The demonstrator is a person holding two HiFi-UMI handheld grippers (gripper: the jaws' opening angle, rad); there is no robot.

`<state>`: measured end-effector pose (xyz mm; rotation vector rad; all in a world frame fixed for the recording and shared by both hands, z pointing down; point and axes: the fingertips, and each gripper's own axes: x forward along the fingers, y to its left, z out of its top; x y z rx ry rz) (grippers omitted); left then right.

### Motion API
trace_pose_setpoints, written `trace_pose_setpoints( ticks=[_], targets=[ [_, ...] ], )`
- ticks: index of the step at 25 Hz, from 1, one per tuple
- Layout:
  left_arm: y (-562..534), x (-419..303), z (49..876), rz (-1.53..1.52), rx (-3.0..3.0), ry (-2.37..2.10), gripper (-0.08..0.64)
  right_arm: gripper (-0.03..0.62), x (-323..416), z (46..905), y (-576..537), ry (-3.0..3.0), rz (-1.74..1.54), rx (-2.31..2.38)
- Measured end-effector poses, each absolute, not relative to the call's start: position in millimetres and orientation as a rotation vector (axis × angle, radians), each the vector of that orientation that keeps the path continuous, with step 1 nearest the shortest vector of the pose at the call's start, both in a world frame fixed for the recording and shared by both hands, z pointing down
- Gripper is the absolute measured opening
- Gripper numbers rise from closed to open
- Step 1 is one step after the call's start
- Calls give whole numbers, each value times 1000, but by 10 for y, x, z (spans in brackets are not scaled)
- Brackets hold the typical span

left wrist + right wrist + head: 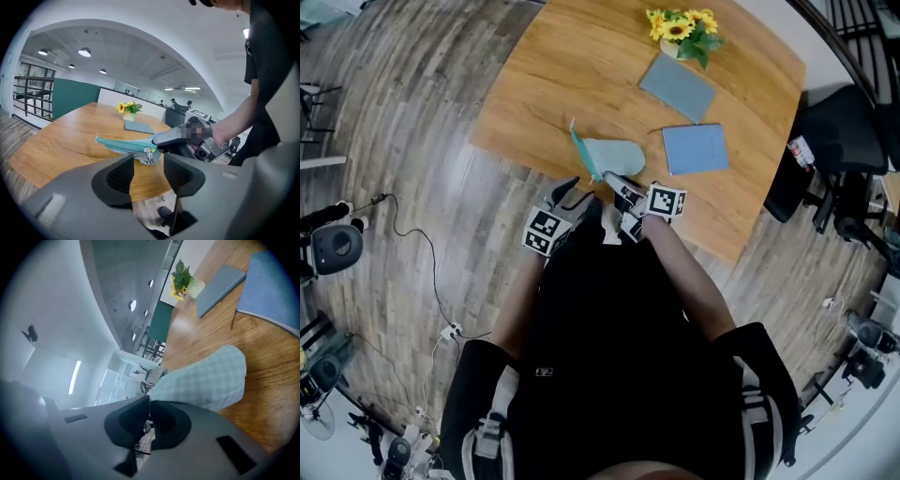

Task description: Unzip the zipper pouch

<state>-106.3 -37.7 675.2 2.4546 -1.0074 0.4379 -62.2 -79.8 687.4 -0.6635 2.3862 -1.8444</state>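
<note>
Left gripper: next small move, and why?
Probably ease the left gripper forward and close on the yellow-green zipper pull: its jaws stand apart just short of it, and the right gripper is shut on that end of the teal checked fabric pouch.

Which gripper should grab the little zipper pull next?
Left. The right gripper is shut on one end of the pouch, holding it up. The left gripper is open, with the zipper pull just ahead of its jaws, so it can probably grab it.
</note>
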Motion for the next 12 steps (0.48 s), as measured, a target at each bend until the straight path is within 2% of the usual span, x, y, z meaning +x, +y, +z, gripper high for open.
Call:
trace_pose_setpoints(
  ticks=[12],
  targets=[
    [-395,-994,6531,444,2521,-1021,187,8,-493,6664,-764,2401,-1780,-639]
  ],
)
